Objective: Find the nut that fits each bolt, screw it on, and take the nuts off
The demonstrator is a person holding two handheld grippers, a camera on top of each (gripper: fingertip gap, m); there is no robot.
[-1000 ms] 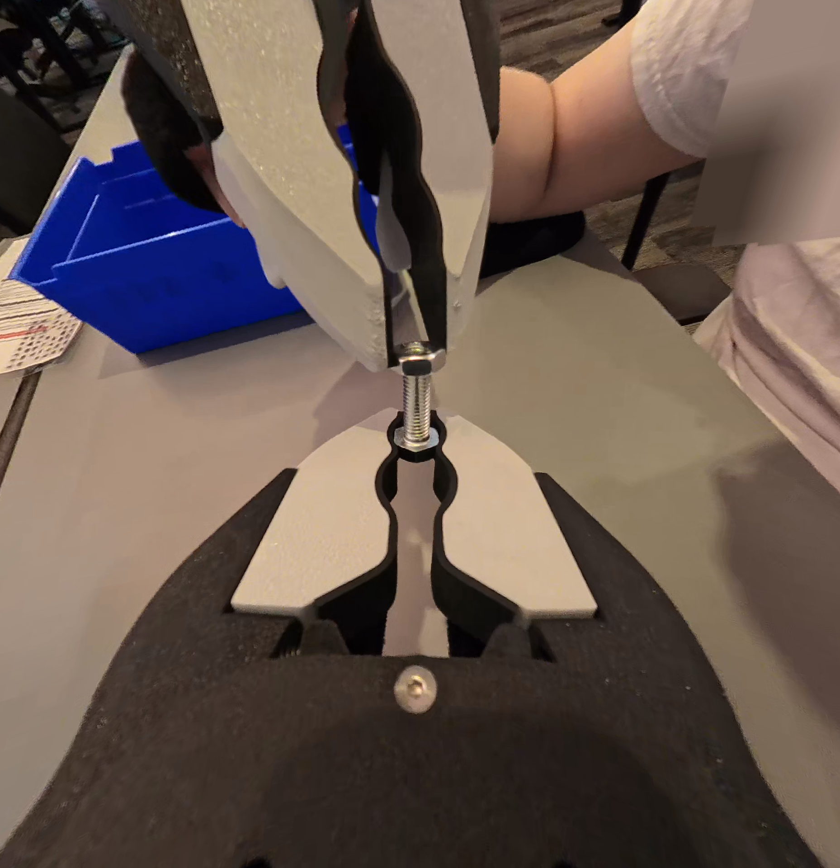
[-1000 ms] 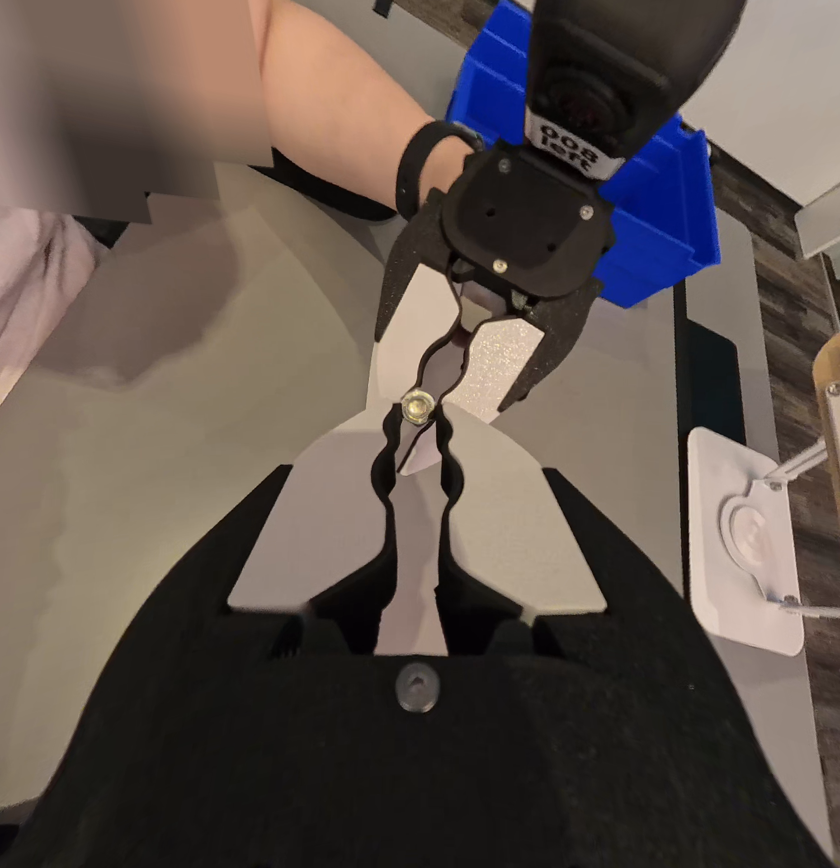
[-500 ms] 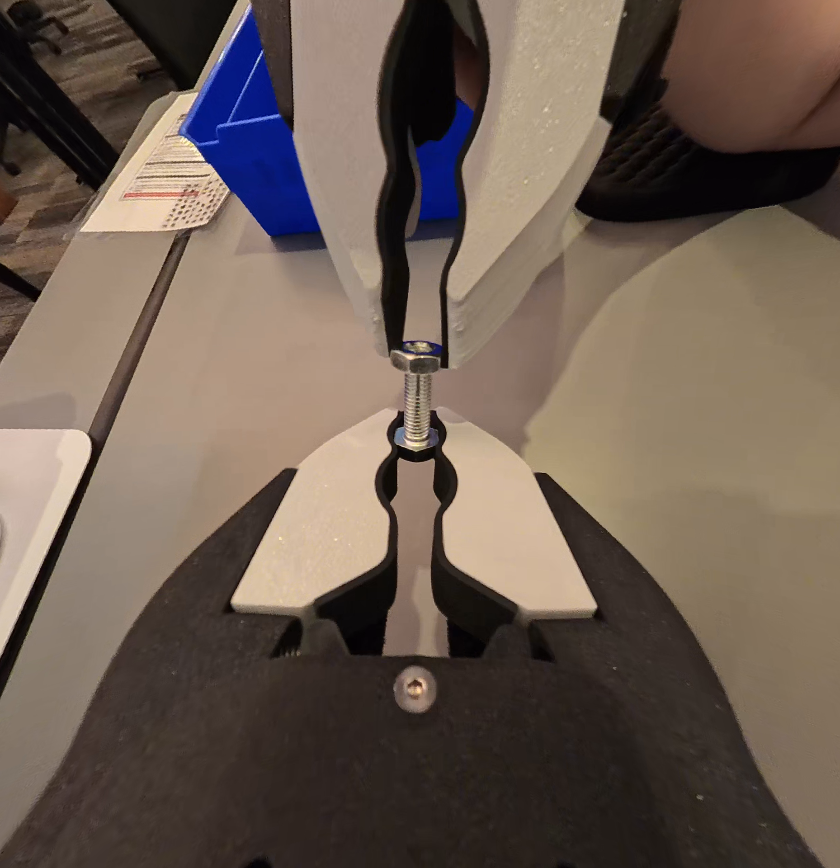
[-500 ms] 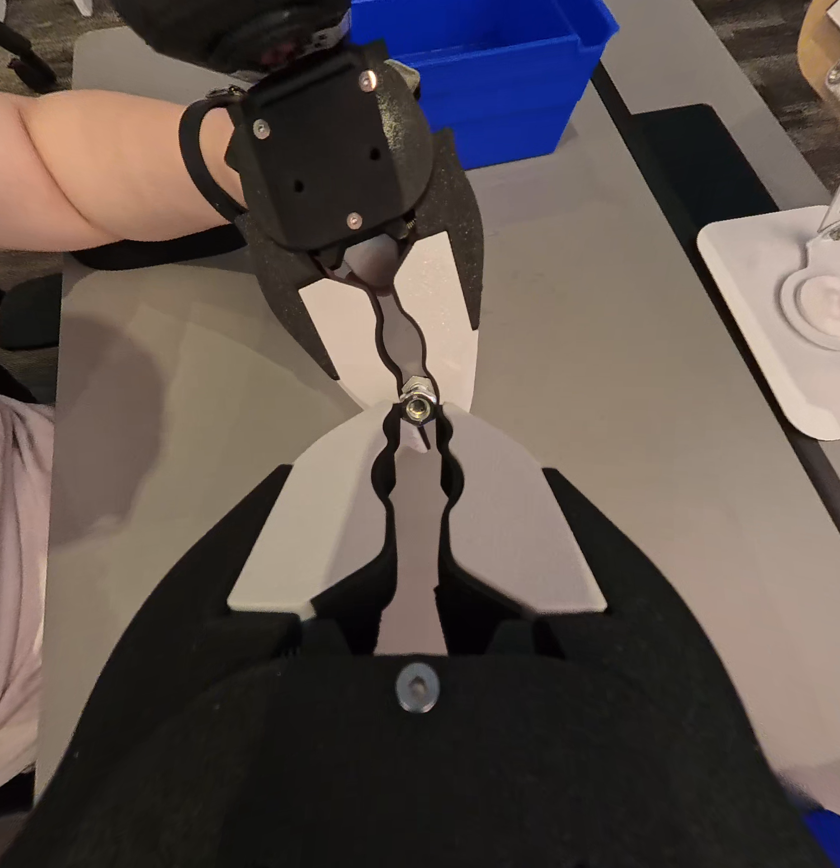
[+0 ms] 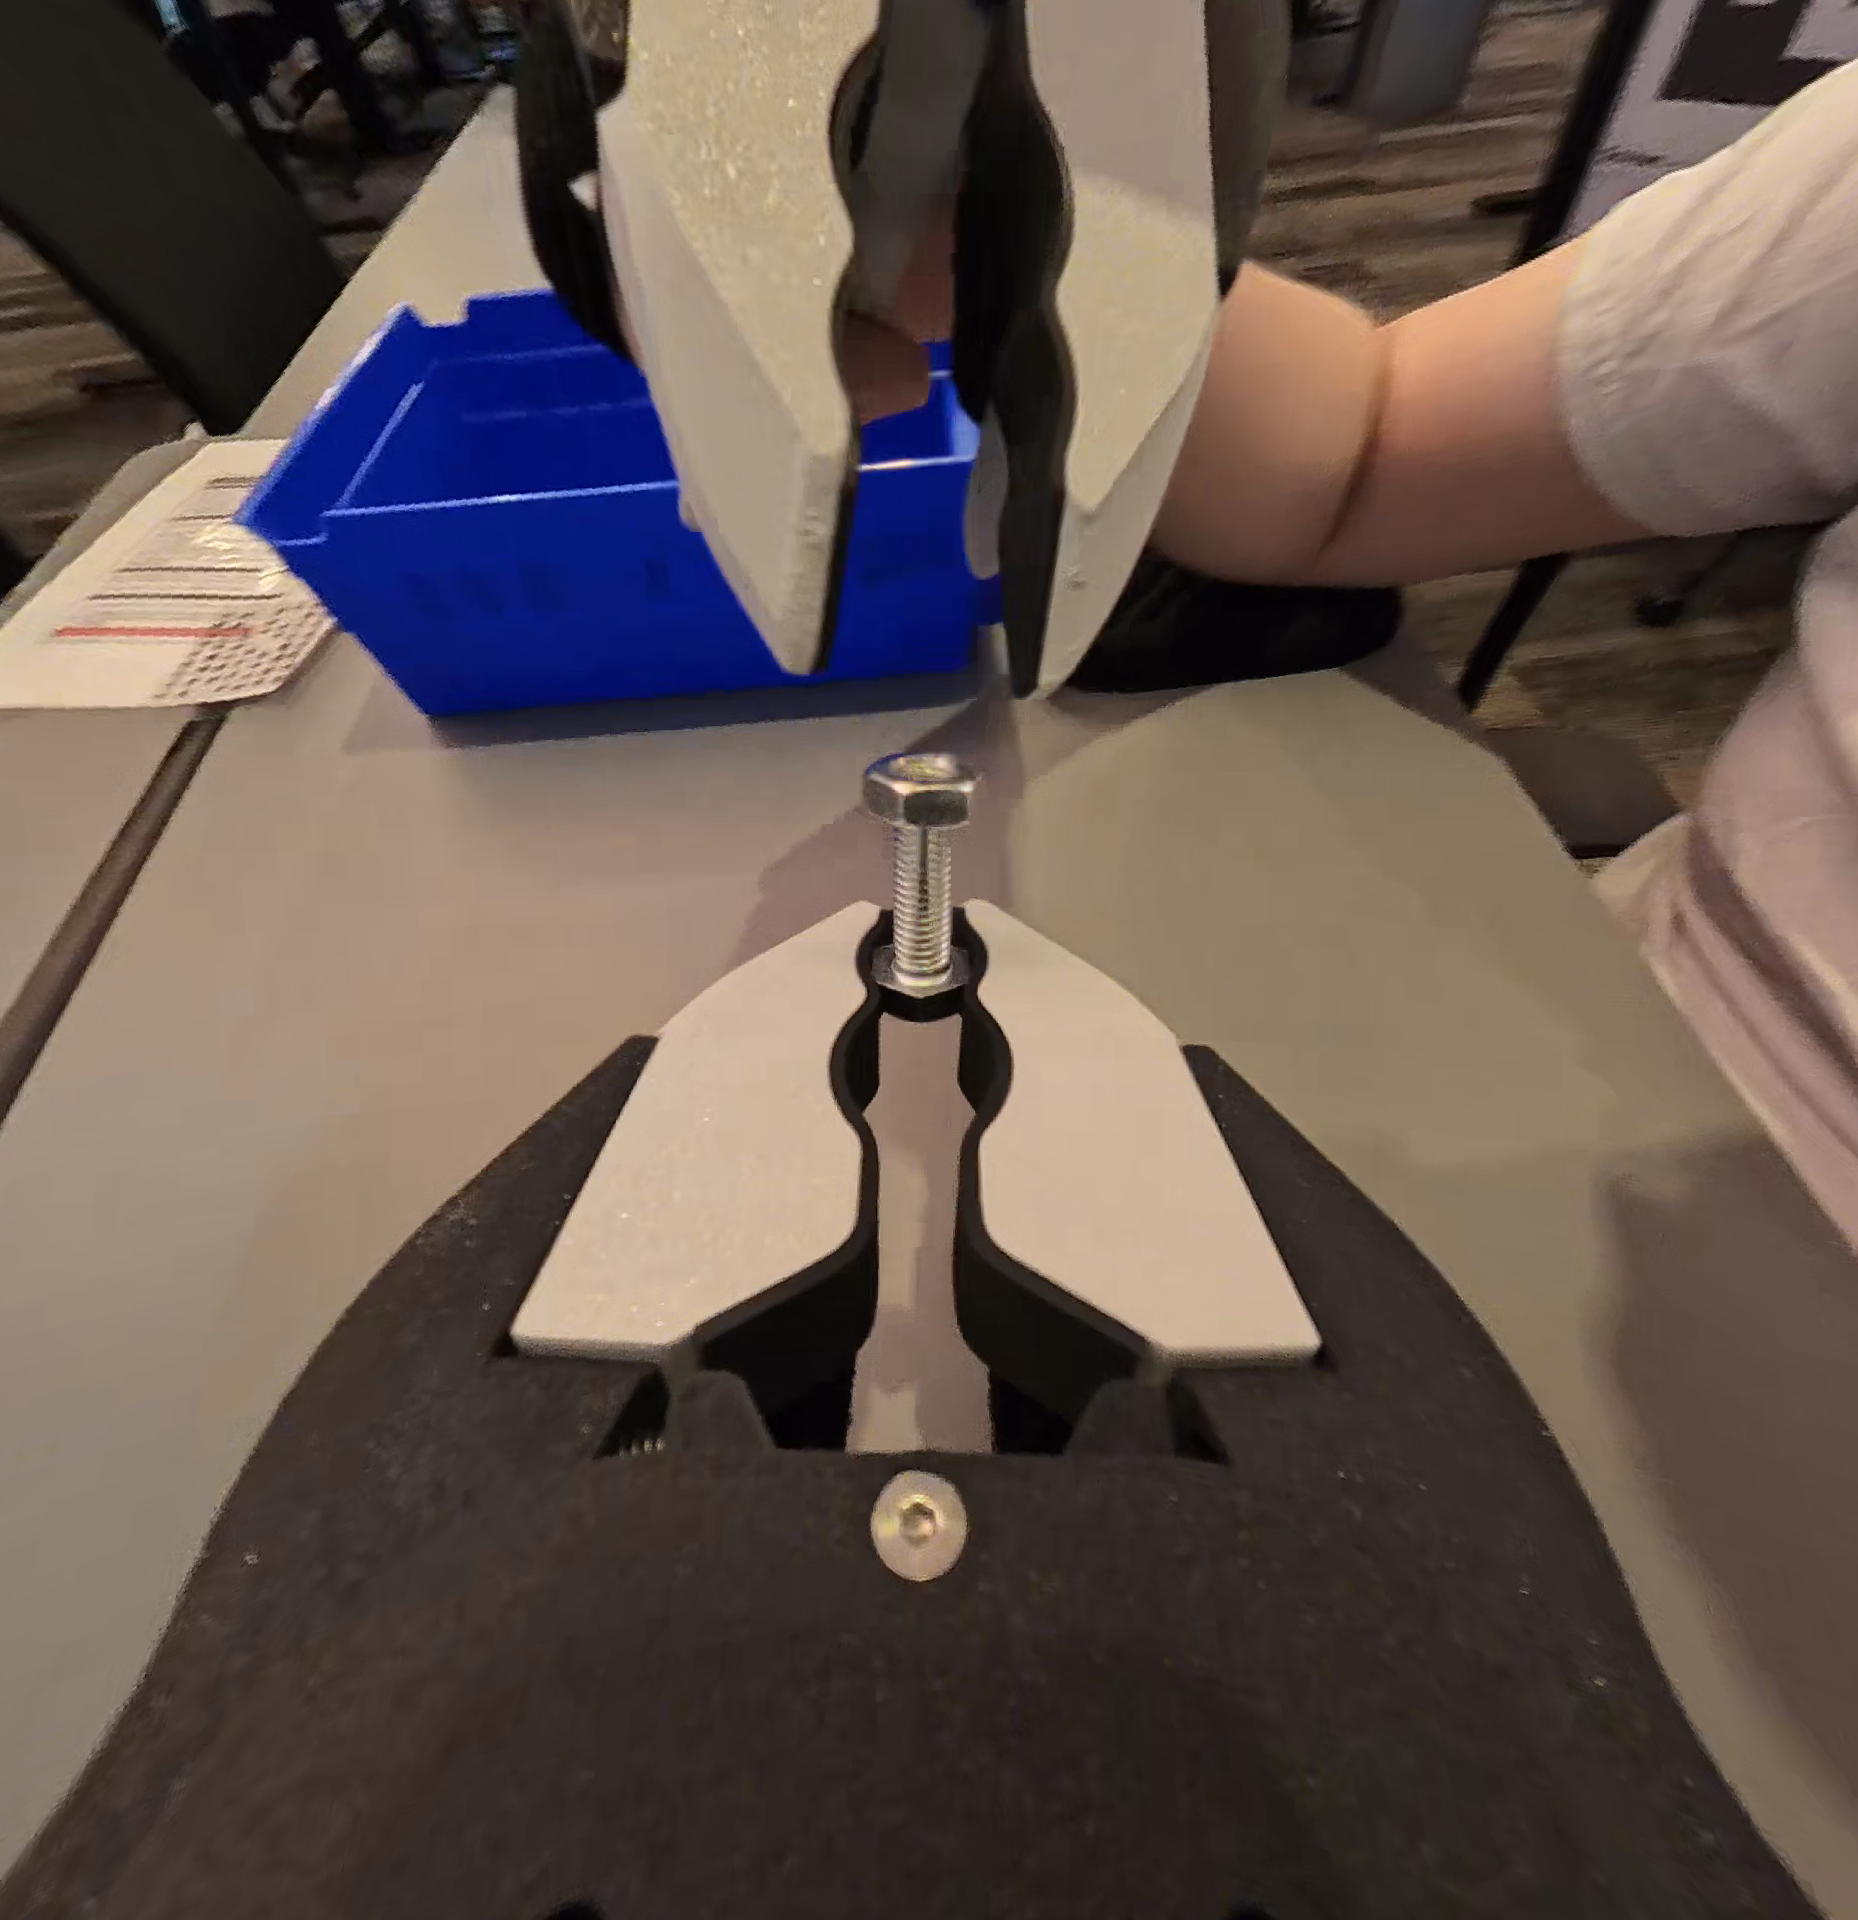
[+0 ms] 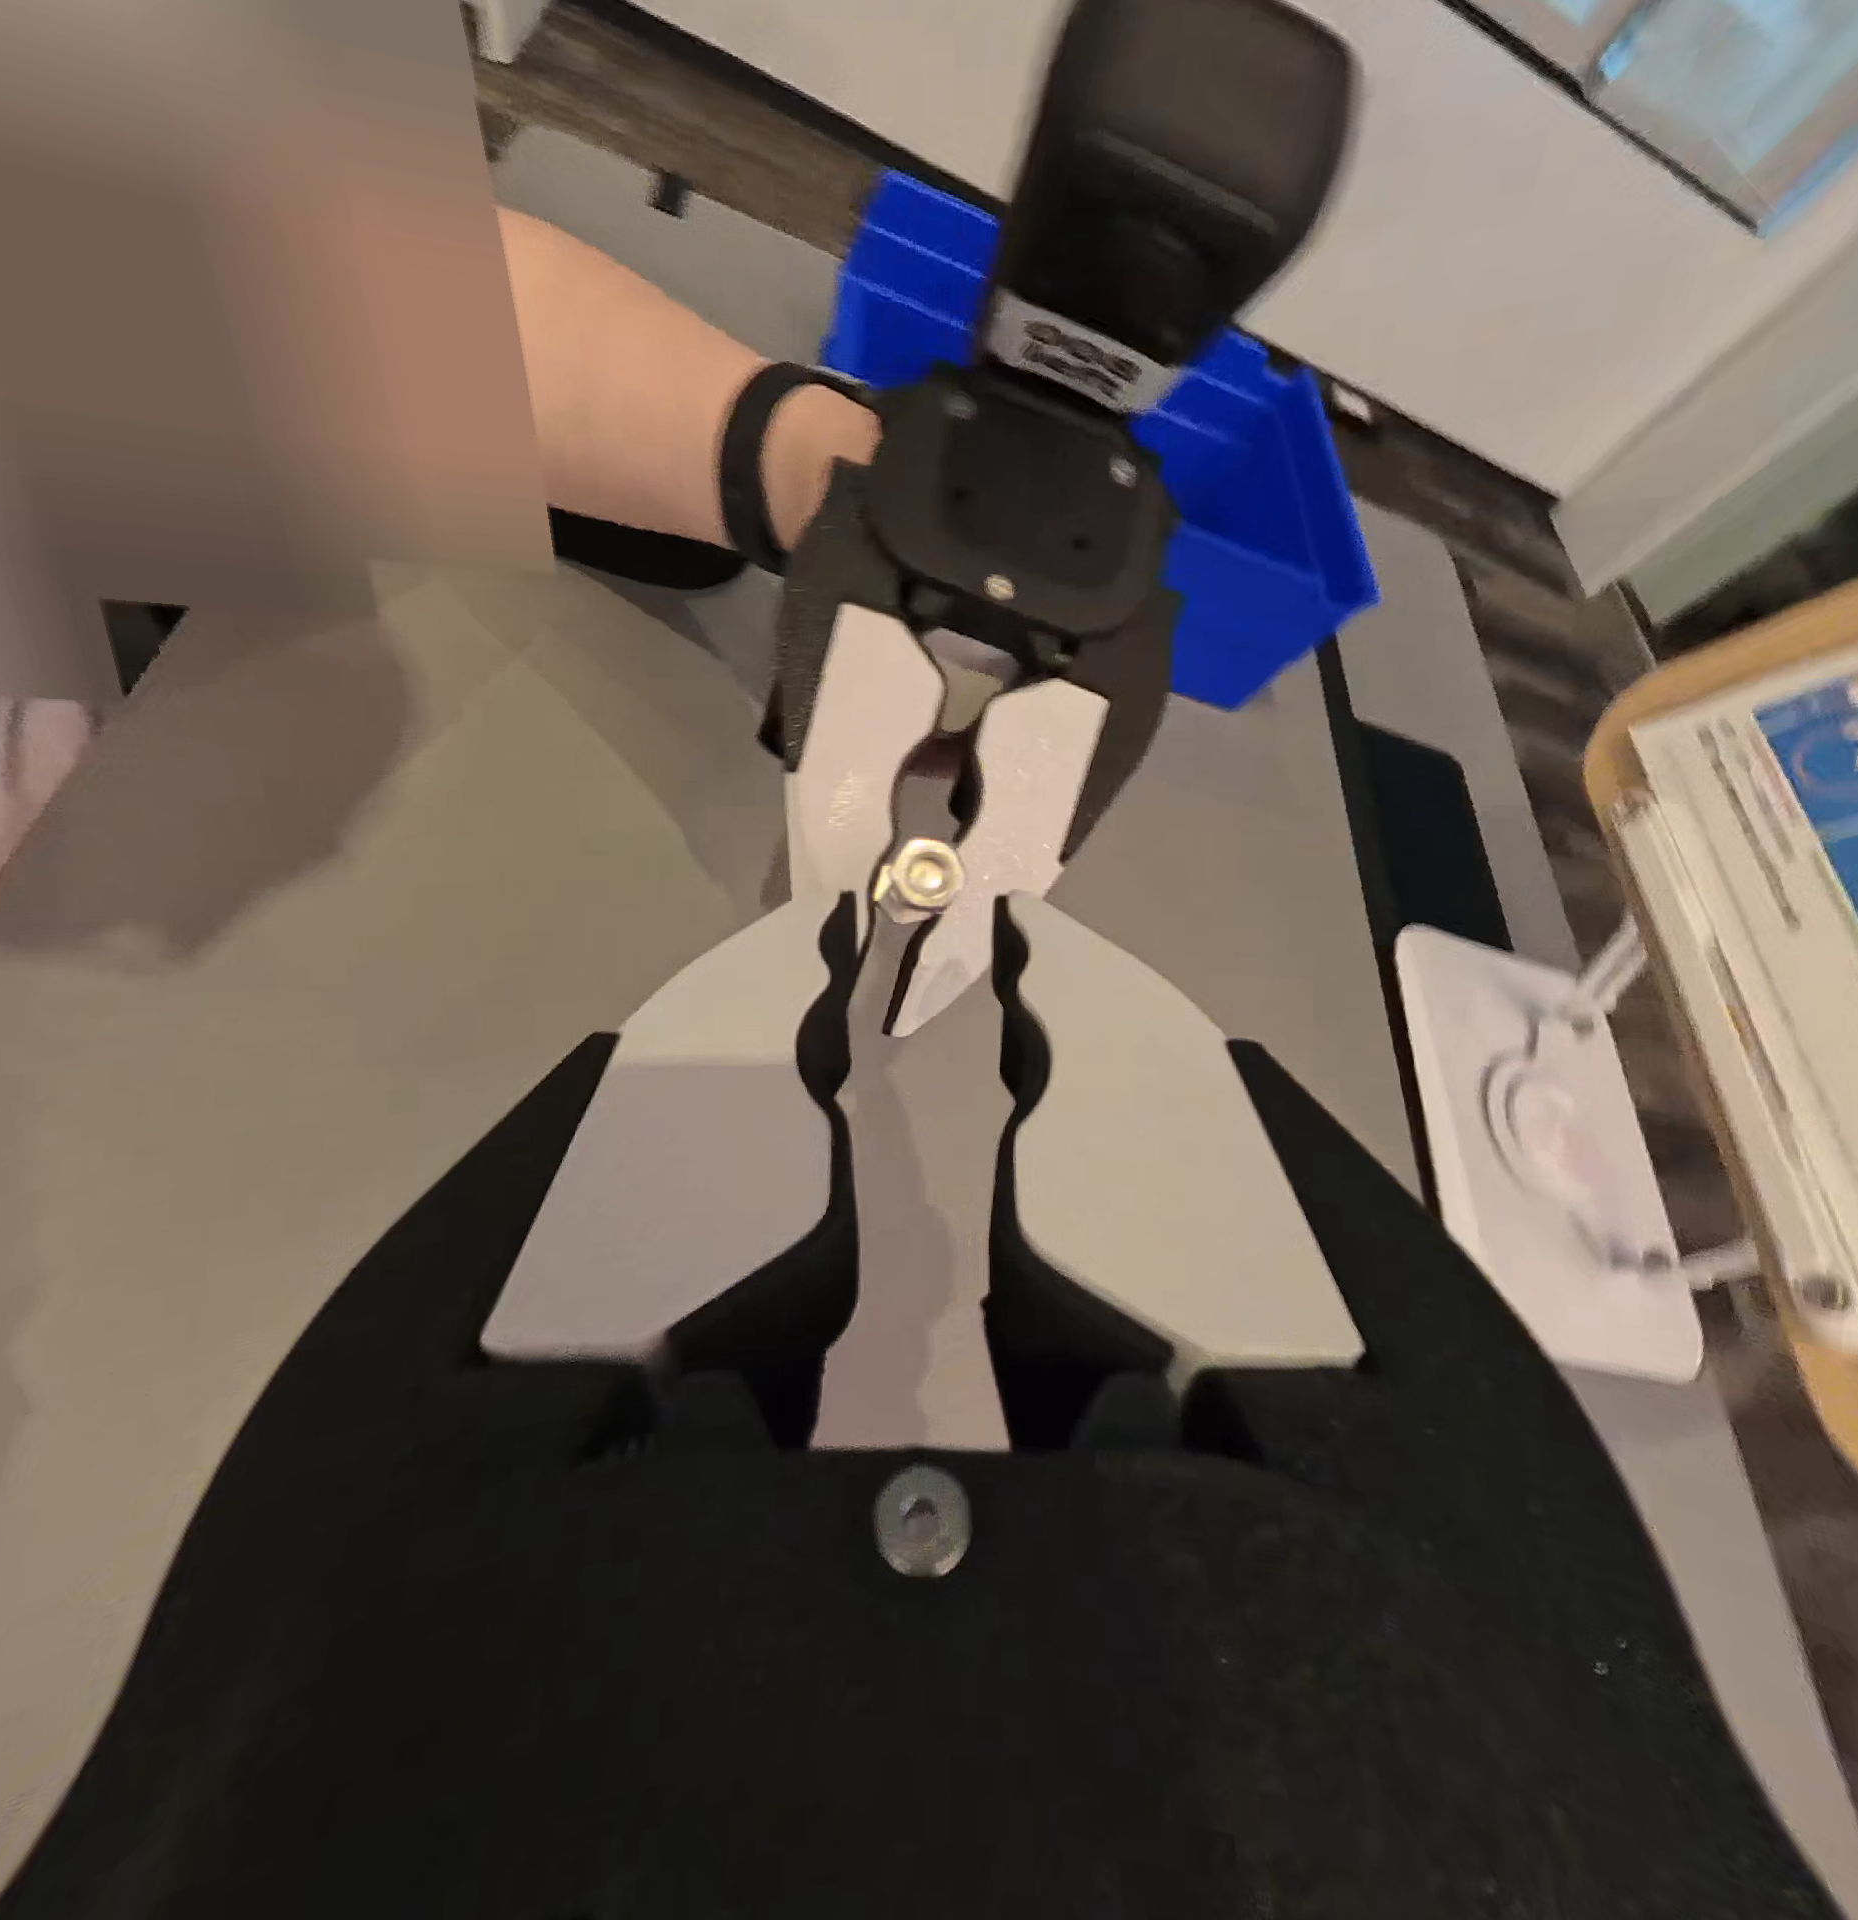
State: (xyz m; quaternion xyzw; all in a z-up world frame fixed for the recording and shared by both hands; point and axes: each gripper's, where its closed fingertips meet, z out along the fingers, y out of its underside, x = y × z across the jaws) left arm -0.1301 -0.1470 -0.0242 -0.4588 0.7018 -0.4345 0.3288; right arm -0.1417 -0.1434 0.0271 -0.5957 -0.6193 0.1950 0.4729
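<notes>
Left gripper clenched on nut, bolt standing up from it; right gripper released, just above bolt head, apart.

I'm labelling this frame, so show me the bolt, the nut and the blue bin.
bolt (image 5: 917, 800), left wrist view, side of its hex head.
nut (image 5: 920, 967), left wrist view, its front face, around the thread.
blue bin (image 5: 551, 592), left wrist view, its front wall.

Soft, even indoor light fell on the grey tabletop, leaving broad, faint shadows near its right edge. The bolt was sharp and glinted. The right wrist view was motion-blurred, wide-angle bending strongest toward the edges.
</notes>
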